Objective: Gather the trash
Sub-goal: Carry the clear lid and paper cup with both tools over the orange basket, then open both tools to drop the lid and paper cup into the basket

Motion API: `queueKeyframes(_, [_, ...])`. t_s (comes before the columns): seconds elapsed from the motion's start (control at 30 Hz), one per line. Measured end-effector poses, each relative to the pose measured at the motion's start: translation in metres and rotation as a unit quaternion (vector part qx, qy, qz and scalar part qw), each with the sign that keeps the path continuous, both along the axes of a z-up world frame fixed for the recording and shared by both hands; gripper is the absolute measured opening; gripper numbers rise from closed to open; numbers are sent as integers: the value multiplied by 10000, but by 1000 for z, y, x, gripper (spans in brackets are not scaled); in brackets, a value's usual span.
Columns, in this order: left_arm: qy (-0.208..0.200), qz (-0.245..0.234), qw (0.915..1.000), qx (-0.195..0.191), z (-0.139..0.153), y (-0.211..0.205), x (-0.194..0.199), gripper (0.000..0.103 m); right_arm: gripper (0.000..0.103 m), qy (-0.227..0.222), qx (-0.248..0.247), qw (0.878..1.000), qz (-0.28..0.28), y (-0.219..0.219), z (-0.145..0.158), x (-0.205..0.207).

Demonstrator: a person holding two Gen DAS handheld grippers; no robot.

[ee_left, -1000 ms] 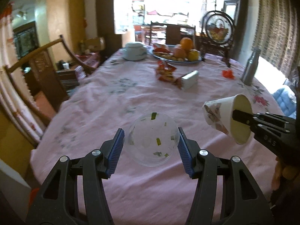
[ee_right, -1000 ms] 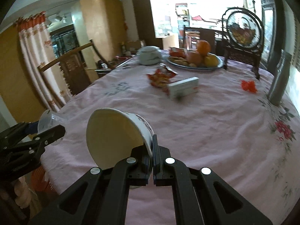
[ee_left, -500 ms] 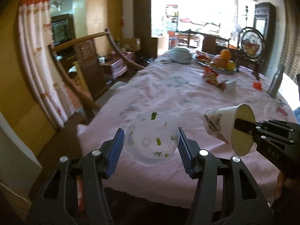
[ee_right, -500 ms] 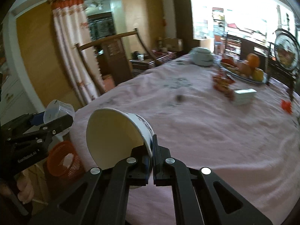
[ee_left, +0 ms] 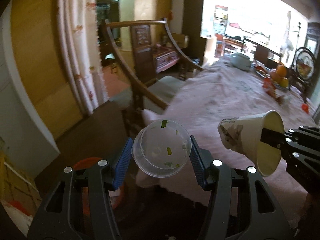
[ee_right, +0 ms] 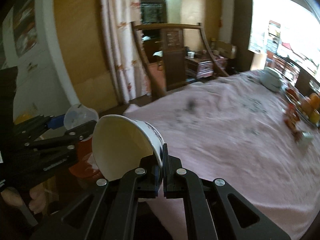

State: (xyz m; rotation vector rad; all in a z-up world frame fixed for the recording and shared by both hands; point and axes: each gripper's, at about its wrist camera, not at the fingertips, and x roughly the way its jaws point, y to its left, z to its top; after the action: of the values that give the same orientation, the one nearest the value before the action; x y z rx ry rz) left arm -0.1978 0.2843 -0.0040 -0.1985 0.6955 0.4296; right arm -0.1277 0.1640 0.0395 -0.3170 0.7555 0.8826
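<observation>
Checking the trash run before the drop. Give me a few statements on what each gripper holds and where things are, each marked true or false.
1. The left gripper holds a clear plastic container. True.
2. The container is spotless. False: green scraps cling inside.
3. The right gripper is open and empty. False: it is shut on the rim of a paper bowl.
4. A fruit plate stands at the table's far end. True.
5. The tablecloth is blue. False: it is pink.
</observation>
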Motion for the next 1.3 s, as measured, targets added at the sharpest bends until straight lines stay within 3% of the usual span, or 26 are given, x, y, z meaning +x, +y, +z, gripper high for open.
queueKeyframes(0.6, [287,1352,9879,-705,-51,125,-58,56,4,342,-671,9899,1199,150,-40,-46])
queueKeyframes(0.87, [653,1912,9728,-1131,-99,175,-78,56,4,727,-1196,9780,1548,212,-95,-51])
queueKeyframes(1.03, [1042,2312,9546,-1562,-144,210,-89,56,4,1203,-1508,9679,1608,236,-140,-53])
queueKeyframes(1.3, [1579,2396,9374,-1973,-203,229,-89,56,4,1645,-1917,9538,1629,268,-194,-57])
